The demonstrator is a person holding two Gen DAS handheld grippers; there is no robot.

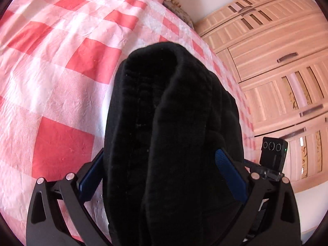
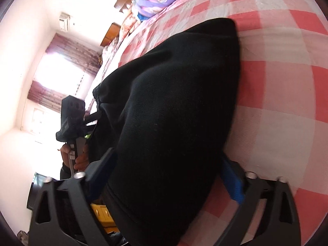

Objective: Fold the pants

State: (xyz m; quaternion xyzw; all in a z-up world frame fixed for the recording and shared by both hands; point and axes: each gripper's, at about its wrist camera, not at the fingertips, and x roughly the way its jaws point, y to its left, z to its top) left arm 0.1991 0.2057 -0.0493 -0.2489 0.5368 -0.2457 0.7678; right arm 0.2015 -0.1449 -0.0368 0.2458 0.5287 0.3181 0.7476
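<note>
My left gripper [image 1: 160,164] and right gripper [image 2: 164,176] each pinch a thick bunch of the soft black fleece pants [image 1: 164,112], held above the red-and-white checked bed [image 1: 61,71]. They feel bulky and floppy (not slippery, I judge), best held at the elastic waistband [image 2: 98,98].

Black pants [image 1: 172,135] bulk fills the gap between my fingers [image 1: 229,172], blocking ahead. Left of the pants, checked bedspread [image 1: 51,71] lies bare; right of them, the wardrobe [image 1: 276,71] stands.
</note>
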